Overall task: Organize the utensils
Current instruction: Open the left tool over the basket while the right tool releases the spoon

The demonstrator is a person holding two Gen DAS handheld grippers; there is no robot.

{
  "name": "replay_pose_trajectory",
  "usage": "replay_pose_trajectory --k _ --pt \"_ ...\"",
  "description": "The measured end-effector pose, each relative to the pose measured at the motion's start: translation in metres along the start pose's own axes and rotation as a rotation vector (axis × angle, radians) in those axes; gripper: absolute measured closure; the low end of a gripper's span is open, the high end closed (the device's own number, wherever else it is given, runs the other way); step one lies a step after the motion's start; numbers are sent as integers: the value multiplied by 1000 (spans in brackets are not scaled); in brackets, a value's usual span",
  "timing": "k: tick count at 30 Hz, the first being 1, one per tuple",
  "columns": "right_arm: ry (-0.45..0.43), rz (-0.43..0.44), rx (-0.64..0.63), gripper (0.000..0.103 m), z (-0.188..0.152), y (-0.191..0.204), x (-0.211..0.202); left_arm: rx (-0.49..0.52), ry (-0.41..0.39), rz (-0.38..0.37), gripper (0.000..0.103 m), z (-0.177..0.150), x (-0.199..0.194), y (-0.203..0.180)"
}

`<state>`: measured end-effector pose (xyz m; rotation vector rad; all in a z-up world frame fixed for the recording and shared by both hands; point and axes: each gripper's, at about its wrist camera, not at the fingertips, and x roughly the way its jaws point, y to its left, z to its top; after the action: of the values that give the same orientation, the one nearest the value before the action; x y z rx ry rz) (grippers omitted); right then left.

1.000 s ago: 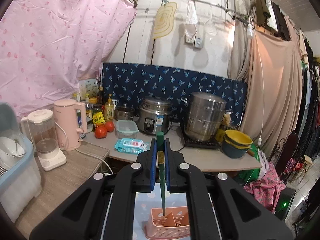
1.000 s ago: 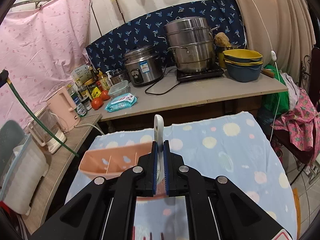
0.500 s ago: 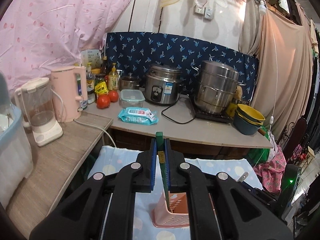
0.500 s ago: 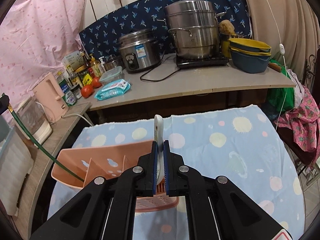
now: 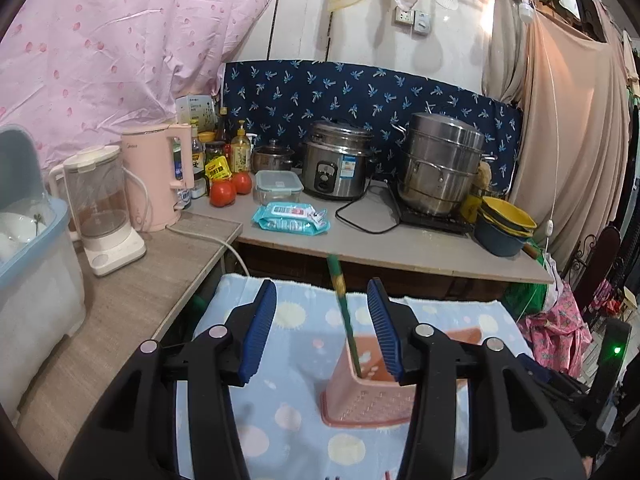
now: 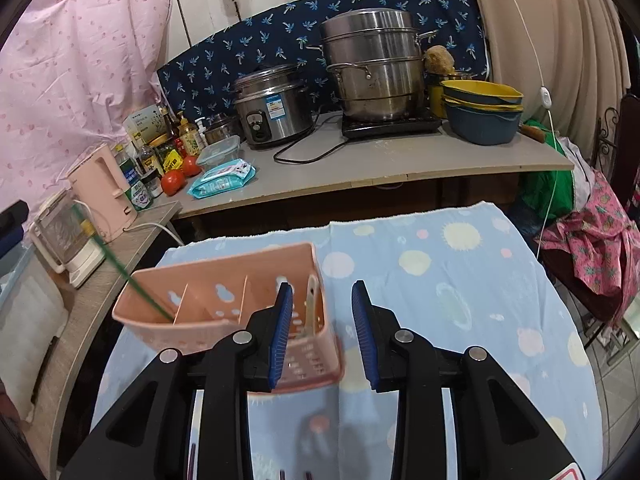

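Two black plastic two-finger grippers (image 5: 322,326) (image 6: 322,326), ribbed blue finger pads (image 5: 260,332), round silver screws, angular arms.

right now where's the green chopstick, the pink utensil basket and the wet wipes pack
green chopstick (image 5: 345,312), left wrist view, mid shaft above the basket rim
pink utensil basket (image 6: 224,268), right wrist view, far wall
wet wipes pack (image 5: 290,214), left wrist view, top label

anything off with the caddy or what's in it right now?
Mostly fine. The pink caddy stands upright on the dotted cloth. The green utensil leans steeply over the left end wall rather than standing straight. The white utensil sits in the right end compartment. Both the left gripper and right gripper are open.
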<state>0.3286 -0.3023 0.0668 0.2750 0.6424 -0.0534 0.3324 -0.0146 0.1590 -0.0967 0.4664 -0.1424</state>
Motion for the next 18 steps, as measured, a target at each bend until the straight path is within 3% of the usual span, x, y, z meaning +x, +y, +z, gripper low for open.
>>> replay_pose_trajectory --k 8,18 --pt "33 -17 -15 72 -52 -12 -43 24 87 12 58 -60 -30 9" --pt "117 -55 -31 72 -146 -24 -93 23 253 5 58 -161 -60 26"
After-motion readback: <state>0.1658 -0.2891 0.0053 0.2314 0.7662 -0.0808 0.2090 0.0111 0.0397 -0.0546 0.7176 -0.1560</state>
